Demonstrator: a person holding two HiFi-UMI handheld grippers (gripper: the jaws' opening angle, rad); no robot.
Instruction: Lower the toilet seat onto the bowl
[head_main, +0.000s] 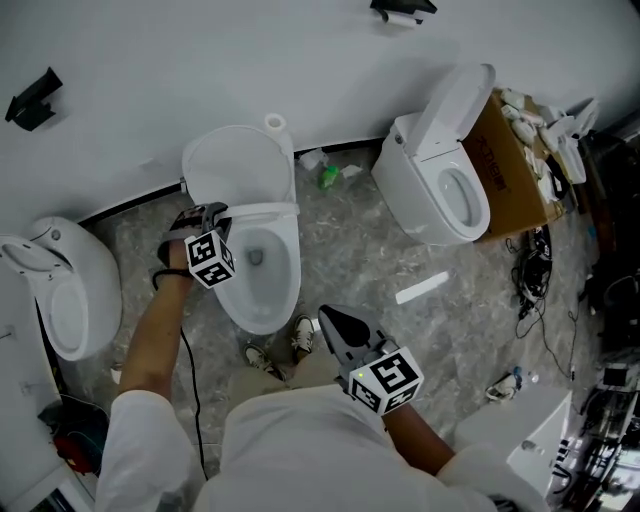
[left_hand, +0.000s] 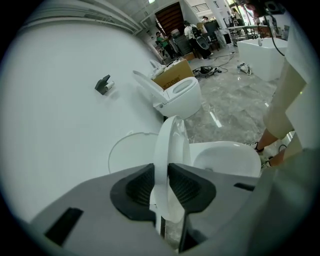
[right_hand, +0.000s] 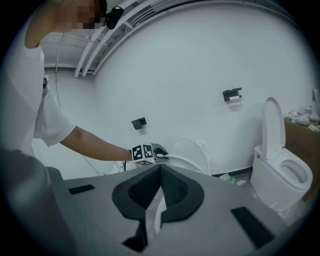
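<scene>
Just left of centre, the left gripper (head_main: 205, 212) has its jaws clamped on the upright toilet seat (left_hand: 167, 145) above the bowl (head_main: 262, 318); lower centre, the right gripper (head_main: 335, 322) has its jaws together, empty.

Glossy white toilet seat (left_hand: 162, 150), shiny ceramic bowl (head_main: 262, 320), mottled grey stone-look floor (head_main: 360, 250)

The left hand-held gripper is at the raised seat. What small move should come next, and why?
Probably swing the left hand-held gripper slowly down toward the bowl, keeping the grip. Its pads clamp the edge of the seat, which stands nearly upright in front of the lid, so only lowering seems left.
</scene>
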